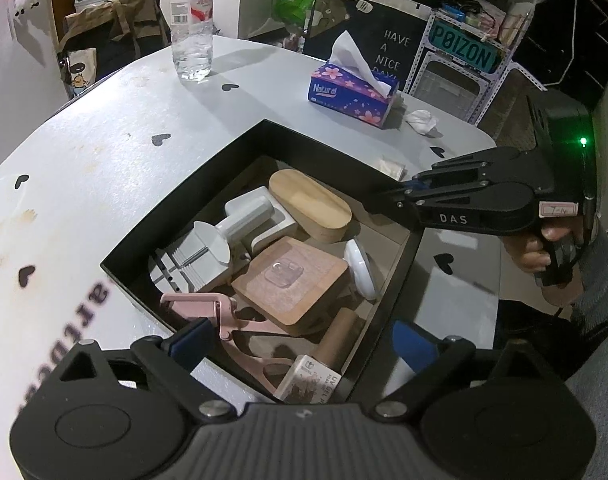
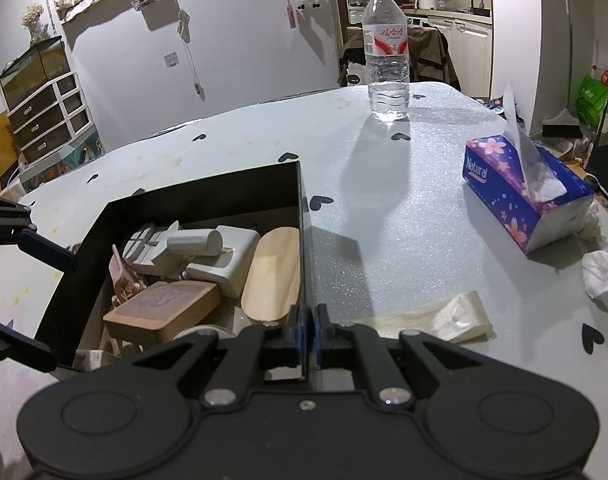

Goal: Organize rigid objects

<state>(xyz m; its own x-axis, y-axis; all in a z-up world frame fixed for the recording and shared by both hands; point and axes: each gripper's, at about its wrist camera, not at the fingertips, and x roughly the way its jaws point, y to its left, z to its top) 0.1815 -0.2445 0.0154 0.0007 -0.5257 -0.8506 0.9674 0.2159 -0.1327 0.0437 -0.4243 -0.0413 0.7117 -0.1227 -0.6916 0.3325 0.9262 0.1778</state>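
one black box point(image 1: 207, 184) right under the wide-open left gripper point(image 1: 304, 344), holding two wooden blocks point(image 1: 291, 280), one pink clip point(image 1: 223, 312), a few white plastic bits. right gripper point(image 2: 307, 334) clamped on the box's side wall. beyond it: one water bottle point(image 2: 386, 52), one tissue pack point(image 2: 516, 196).

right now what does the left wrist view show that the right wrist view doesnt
Only the left wrist view: the small printed carton and white round disc in the black box, and the hand holding the right hand-held gripper.
Only the right wrist view: that gripper's pads clamped on the box wall, and the drawer unit.
Both: water bottle, tissue box.
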